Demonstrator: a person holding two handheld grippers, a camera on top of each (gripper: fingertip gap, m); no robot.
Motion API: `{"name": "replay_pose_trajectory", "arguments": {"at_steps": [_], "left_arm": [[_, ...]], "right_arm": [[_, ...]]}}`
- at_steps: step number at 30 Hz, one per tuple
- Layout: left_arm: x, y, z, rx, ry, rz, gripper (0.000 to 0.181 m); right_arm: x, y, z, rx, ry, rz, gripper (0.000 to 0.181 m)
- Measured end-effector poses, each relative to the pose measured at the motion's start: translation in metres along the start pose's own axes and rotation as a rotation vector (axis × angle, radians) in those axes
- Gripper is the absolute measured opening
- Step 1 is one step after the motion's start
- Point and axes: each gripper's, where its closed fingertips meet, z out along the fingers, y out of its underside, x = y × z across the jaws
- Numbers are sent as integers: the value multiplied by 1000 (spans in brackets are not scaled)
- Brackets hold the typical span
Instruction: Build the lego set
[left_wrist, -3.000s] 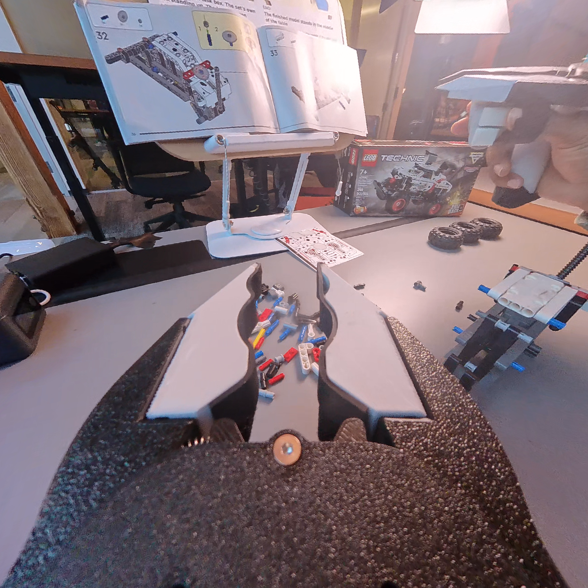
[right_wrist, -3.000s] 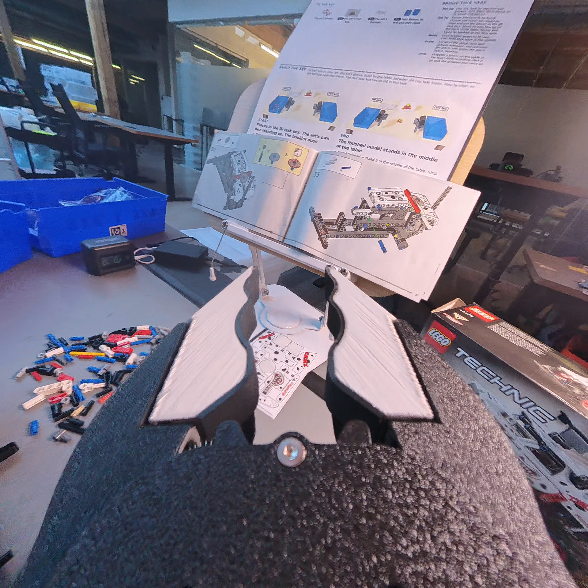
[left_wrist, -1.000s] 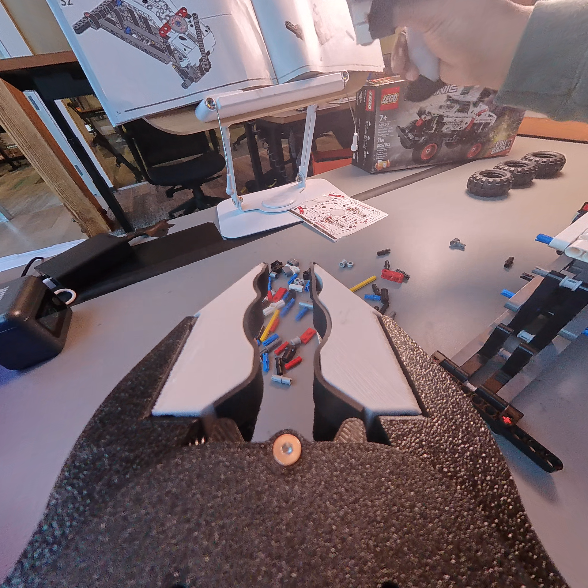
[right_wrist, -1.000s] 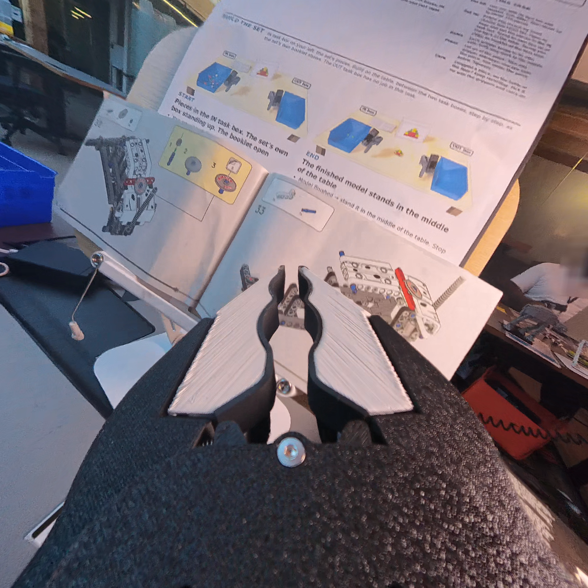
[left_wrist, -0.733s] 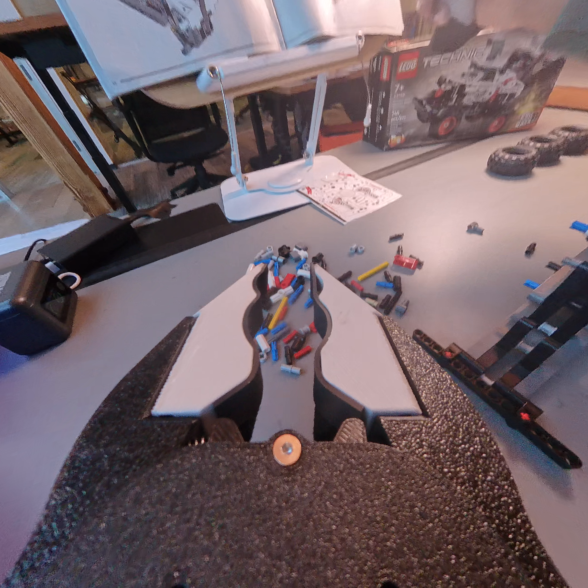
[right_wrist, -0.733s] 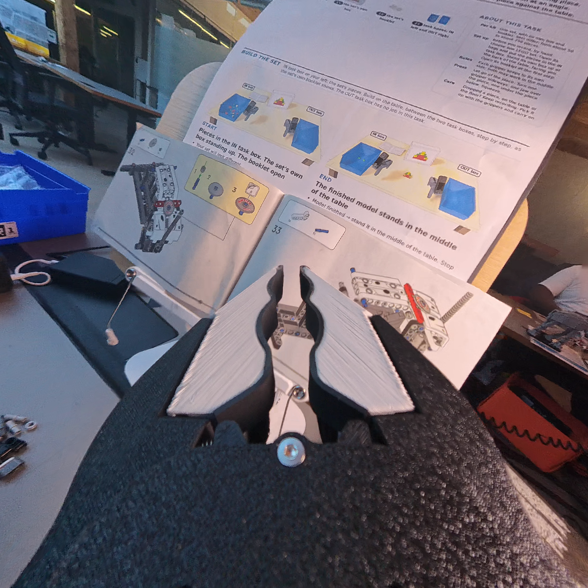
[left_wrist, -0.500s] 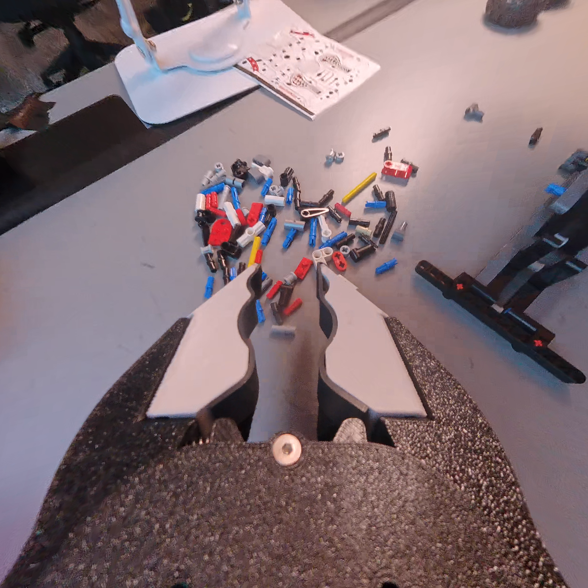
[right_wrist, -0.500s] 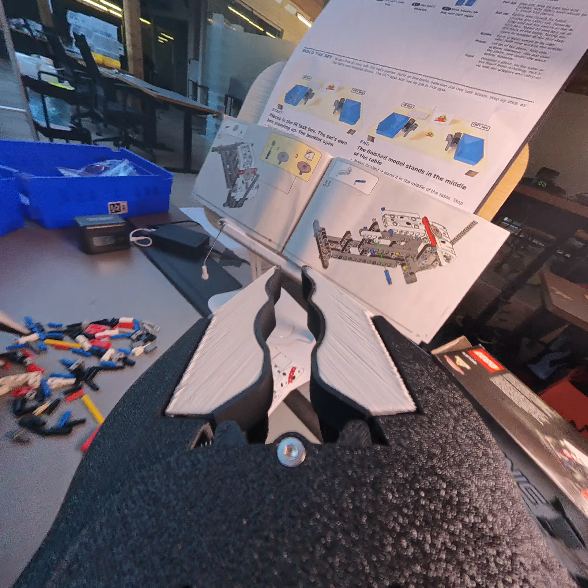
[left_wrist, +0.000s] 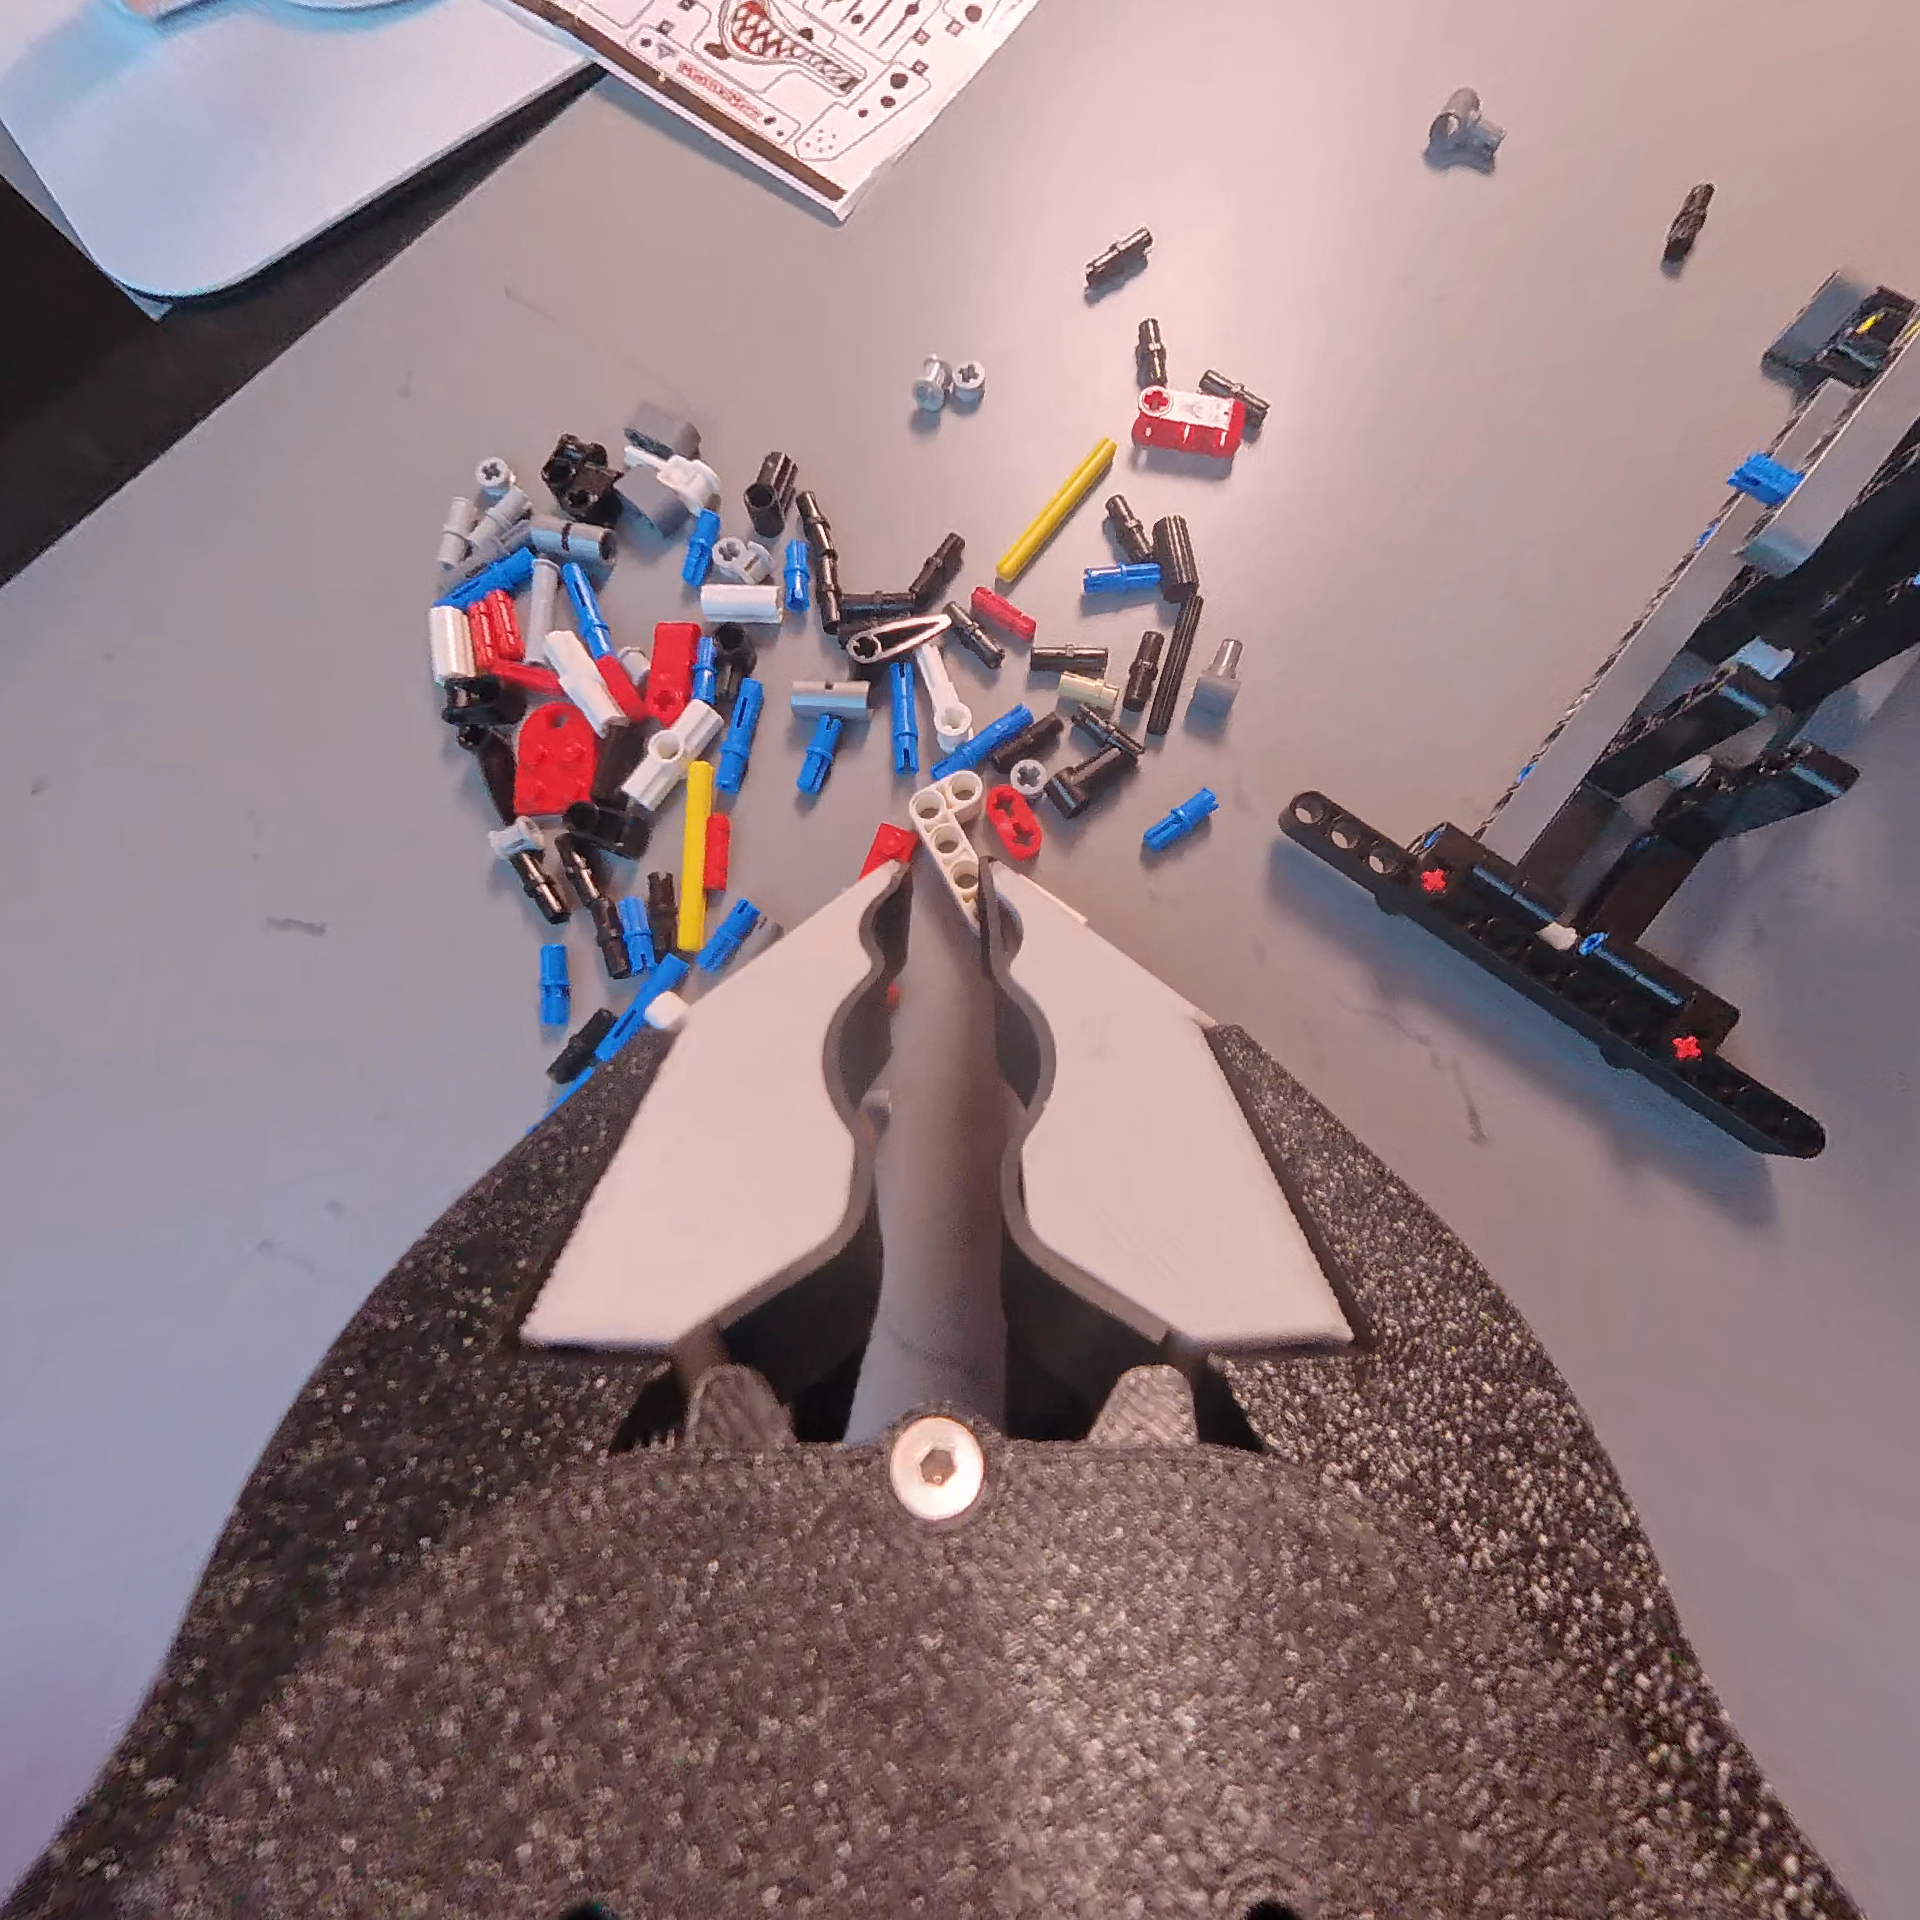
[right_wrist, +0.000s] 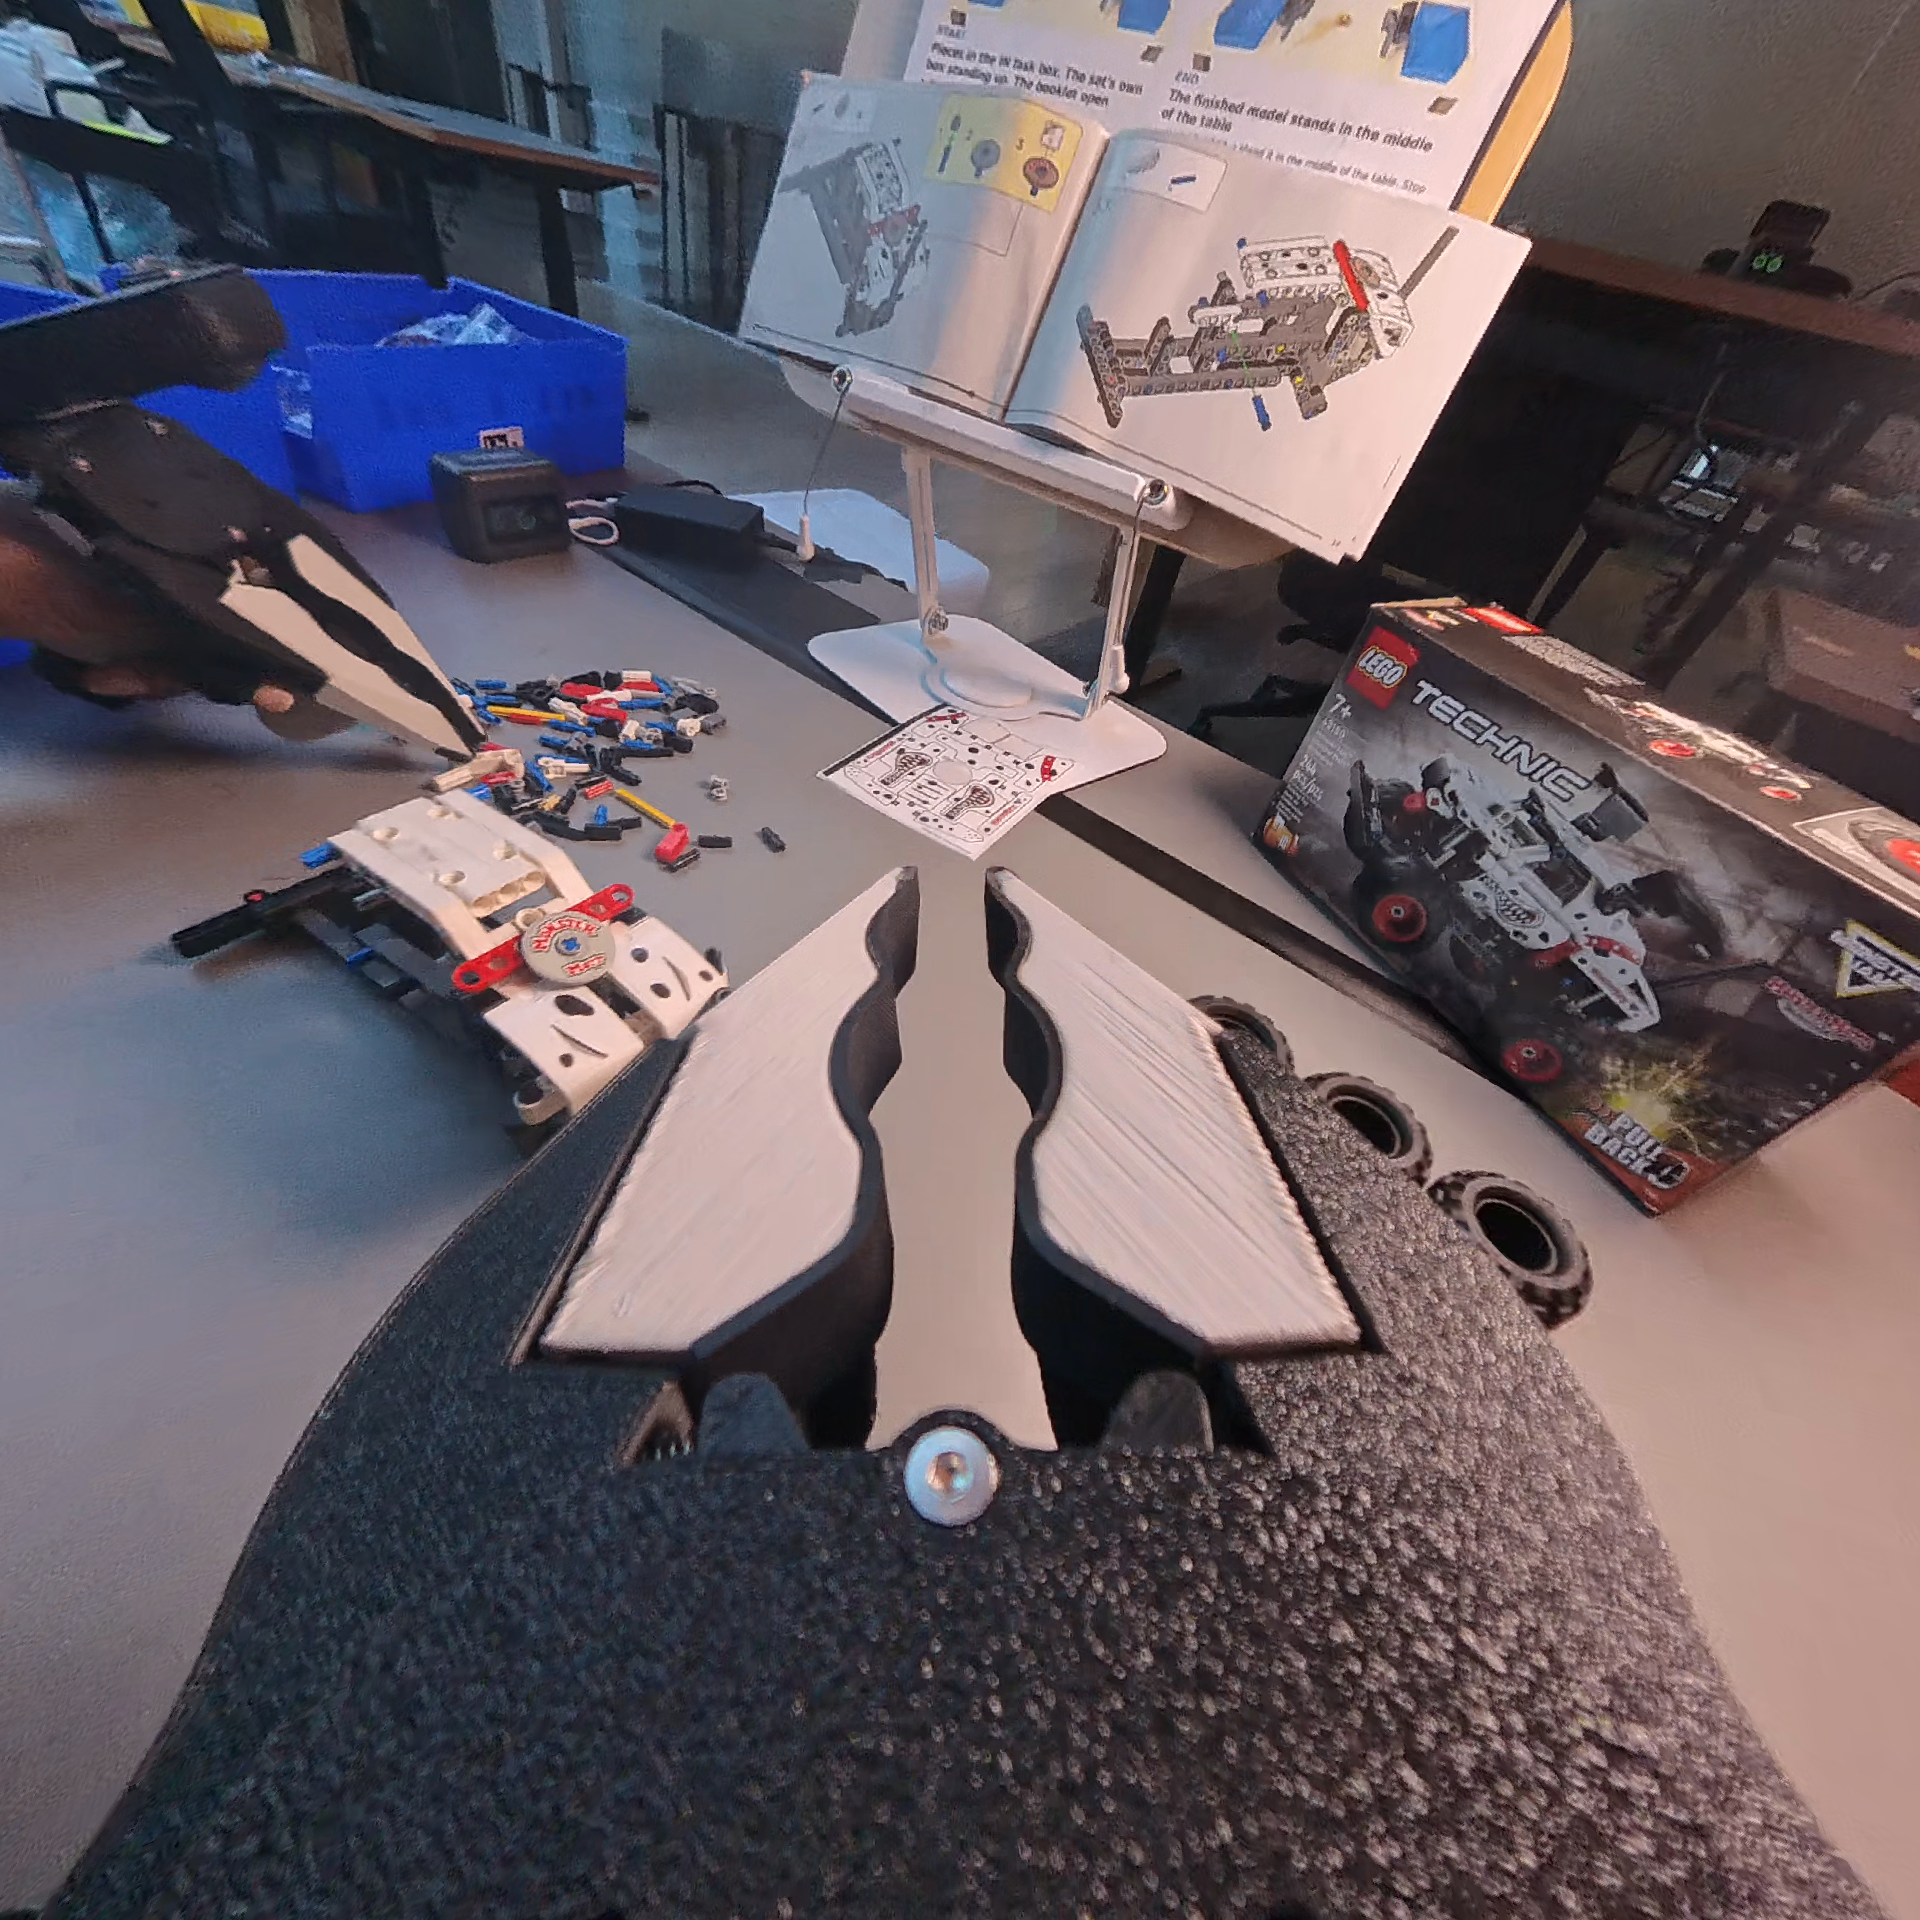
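White plastic sat between the tips of the left gripper: a bent white beam, pinched at the near edge of the scattered loose pieces on the grey table; its jaws stood narrow, closed on that beam; the right gripper hung above the table with a clear gap between its fingers, holding nothing; the part-built model lay just left of it; the open instruction booklet stood on its stand behind; the set's box and loose tyres lay to the right.
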Motion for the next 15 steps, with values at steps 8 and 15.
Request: {"name": "replay_pose_trajectory", "arguments": {"at_steps": [8, 15], "left_arm": [[2, 0, 3, -61, -17, -11, 7], [-2, 0, 3, -127, -34, -32, 16]], "right_arm": [[-49, -21, 3, 37, -92, -88, 13], [-91, -42, 10, 73, -184, -146, 13]]}}
